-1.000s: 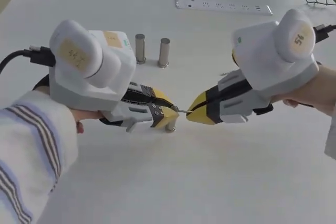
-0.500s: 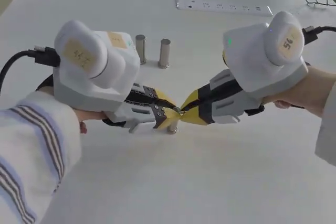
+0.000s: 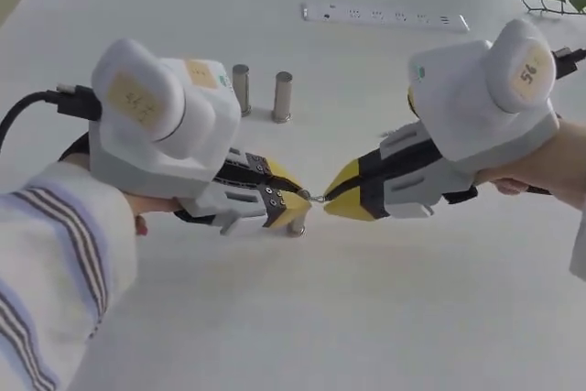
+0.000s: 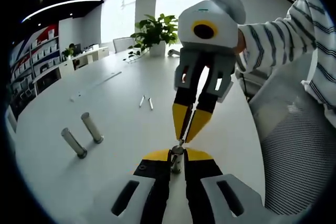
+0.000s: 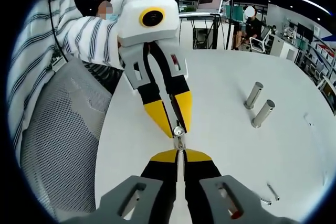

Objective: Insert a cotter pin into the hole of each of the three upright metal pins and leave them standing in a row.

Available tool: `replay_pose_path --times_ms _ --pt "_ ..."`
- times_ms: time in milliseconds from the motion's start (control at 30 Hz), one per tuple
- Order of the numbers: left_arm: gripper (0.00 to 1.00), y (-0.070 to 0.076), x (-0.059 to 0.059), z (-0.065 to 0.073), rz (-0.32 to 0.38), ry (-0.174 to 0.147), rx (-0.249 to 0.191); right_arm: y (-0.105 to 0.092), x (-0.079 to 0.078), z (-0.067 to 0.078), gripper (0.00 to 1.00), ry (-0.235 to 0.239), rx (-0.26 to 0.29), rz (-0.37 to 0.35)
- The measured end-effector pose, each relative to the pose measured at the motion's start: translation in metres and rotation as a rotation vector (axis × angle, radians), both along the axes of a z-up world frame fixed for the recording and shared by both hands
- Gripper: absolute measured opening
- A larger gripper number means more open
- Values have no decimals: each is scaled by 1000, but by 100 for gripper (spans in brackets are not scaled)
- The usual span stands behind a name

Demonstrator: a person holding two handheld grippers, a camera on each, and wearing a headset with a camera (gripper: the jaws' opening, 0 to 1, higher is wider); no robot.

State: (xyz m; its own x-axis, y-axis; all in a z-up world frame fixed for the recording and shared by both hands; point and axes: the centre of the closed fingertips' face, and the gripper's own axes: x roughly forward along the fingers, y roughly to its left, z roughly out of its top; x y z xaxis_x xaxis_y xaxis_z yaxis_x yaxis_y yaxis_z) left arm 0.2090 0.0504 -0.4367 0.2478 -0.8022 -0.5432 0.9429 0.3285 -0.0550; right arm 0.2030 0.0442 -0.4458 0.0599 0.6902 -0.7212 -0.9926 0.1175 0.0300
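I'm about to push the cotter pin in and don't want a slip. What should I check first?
1. The left gripper shut on the held metal pin: ok.
2. The right gripper shut on the cotter pin: ok.
3. Its tip at the pin's top: ok.
4. Tip lined up with the hole: cannot tell.
5. Pin's foot on the table: ok.
6. The other two metal pins upright: ok.

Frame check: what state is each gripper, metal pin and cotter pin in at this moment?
left gripper: shut on the held metal pin
right gripper: shut on the cotter pin
held metal pin: upright on the table
cotter pin: tip at the held metal pin's top; insertion cannot be told
two free metal pins: upright, apart
spare cotter pins: lying flat
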Motion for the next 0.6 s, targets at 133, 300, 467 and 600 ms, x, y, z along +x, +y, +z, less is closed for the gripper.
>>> replay_pose_path --times_ms 133,300,467,600 --pt "6 0 -1 0 -1 -2 3 3 1 2 0 6 13 -12" --pt "6 0 0 1 -1 -2 4 8 0 3 0 3 21 -7" --pt "6 0 -1 2 13 19 -14 8 -1 3 0 5 25 -8" --pt "7 1 -1 6 17 19 -33 8 -2 4 0 0 22 -5"
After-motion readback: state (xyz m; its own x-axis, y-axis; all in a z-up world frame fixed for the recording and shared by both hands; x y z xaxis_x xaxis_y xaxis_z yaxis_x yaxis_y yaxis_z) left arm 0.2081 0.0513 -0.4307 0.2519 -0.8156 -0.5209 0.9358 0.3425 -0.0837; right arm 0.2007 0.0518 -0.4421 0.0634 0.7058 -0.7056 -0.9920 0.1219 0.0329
